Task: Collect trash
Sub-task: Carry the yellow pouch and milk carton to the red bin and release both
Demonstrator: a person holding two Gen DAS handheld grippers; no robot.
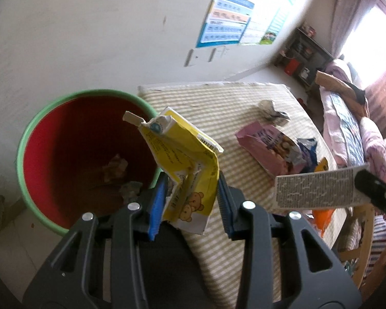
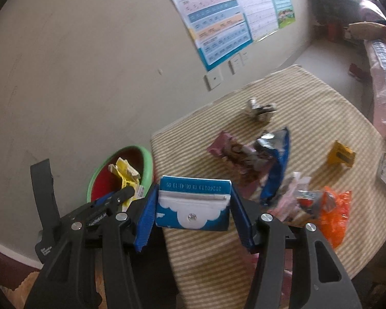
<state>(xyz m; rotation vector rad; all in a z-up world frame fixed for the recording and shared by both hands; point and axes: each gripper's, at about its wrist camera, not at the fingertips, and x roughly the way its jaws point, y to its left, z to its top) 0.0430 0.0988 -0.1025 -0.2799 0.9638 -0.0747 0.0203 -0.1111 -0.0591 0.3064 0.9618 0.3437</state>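
While both grippers hang over the table edge:
Left gripper (image 1: 190, 200): blue pads clamped on a crumpled yellow paper carton (image 1: 185, 159), beside the bin rim.
Right gripper (image 2: 191, 212): jaws clamped on a small blue-and-white milk carton (image 2: 193, 206).
Bin: red plastic bucket with green rim (image 1: 38, 118), scraps inside.
Table: striped beige cloth (image 2: 308, 108), with pink snack wrapper (image 1: 262, 146), orange bag (image 2: 334, 213), and crumpled silver foil (image 1: 272, 113) farthest.

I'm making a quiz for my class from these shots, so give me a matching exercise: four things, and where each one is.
1. yellow pouch
2. blue carton
3. pink wrapper
4. bin

A. on the striped cloth
B. in the right gripper
C. on the floor by the wall
D. in the left gripper

Pairs: 1-D, 2-B, 3-A, 4-C
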